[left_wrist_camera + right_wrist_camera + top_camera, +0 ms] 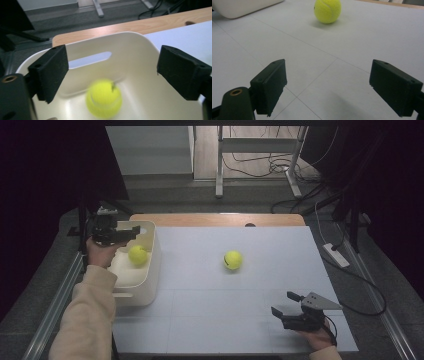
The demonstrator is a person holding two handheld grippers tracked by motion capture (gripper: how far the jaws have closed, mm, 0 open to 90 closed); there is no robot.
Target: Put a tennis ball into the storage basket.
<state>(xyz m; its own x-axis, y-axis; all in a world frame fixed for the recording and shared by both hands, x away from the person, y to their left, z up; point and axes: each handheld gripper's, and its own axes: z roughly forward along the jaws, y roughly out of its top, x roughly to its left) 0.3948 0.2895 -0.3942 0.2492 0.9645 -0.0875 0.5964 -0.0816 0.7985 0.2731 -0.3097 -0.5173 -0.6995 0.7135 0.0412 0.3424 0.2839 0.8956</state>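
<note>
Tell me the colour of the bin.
Cream-white bin, clearest in the left gripper view.

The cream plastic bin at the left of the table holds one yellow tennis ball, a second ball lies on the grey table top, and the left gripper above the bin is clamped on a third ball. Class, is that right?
Not quite. The left gripper holds nothing: the left gripper view shows its jaws apart above the cream plastic bin, with the yellow tennis ball lying below them inside it. The second ball does lie on the grey table top.
</note>
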